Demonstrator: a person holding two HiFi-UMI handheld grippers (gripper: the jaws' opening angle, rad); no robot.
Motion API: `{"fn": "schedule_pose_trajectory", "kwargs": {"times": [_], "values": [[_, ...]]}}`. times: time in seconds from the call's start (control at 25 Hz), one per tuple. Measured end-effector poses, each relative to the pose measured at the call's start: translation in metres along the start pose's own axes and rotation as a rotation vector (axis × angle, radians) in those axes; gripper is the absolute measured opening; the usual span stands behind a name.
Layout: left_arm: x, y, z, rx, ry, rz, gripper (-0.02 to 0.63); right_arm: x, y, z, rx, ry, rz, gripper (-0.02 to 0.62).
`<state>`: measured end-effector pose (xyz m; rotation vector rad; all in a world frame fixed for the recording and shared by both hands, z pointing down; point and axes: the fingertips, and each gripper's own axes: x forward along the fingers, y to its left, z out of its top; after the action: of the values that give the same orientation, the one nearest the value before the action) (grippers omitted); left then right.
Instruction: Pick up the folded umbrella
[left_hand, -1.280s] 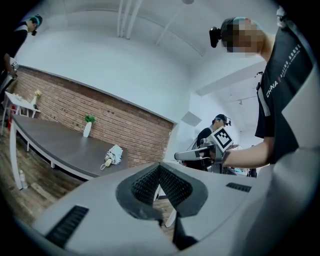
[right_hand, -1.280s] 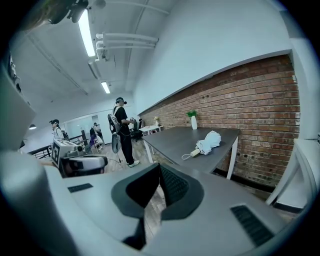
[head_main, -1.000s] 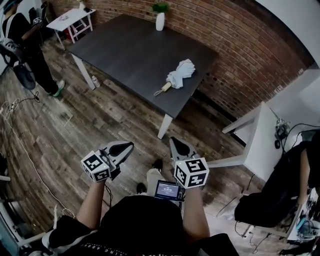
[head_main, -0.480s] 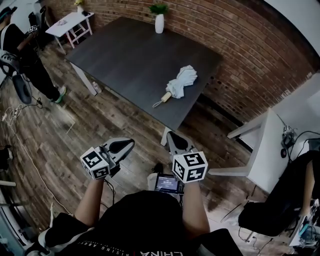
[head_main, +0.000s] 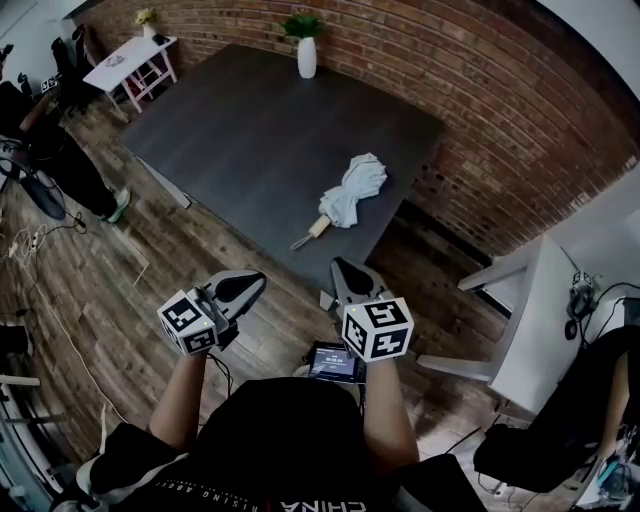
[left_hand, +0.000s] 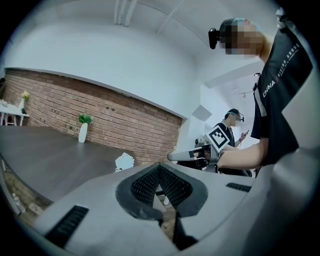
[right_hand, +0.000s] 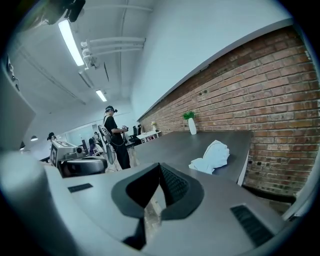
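Note:
The folded white umbrella (head_main: 352, 188) lies on the dark grey table (head_main: 240, 130) near its near right corner, with its wooden handle (head_main: 318, 226) pointing toward me. Both grippers hang over the wood floor short of the table's edge. My left gripper (head_main: 248, 282) is shut and empty, left of the corner. My right gripper (head_main: 343, 266) is shut and empty too, just below the umbrella's handle. The left gripper view shows the umbrella (left_hand: 124, 161) beyond the closed left gripper (left_hand: 159, 167). In the right gripper view the umbrella (right_hand: 212, 155) lies ahead and right of the right gripper (right_hand: 160, 166).
A white vase with a plant (head_main: 306, 55) stands at the table's far edge by the brick wall (head_main: 500, 110). A person (head_main: 60, 160) stands at the left beside a small white table (head_main: 130, 60). A white desk (head_main: 530, 310) is at the right.
Both grippers have moved forward together toward the table. The umbrella now lies nearer to them in the head view. Both stay shut.

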<state>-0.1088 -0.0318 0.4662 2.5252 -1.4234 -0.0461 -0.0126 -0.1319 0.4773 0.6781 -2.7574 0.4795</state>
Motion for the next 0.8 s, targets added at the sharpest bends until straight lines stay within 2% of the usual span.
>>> {"fn": "schedule_pose_trajectory", "kwargs": {"times": [0.48,0.8], "values": [[0.051,0.036,0.0,-0.044,0.002,-0.026,0.003,0.027,-0.042,0.008,0.011,0.036,-0.02,0.009],[0.079,0.078,0.005,-0.051,0.018,-0.117,0.003,0.05,-0.07,0.02,0.053,0.022,-0.136,0.009]]}}
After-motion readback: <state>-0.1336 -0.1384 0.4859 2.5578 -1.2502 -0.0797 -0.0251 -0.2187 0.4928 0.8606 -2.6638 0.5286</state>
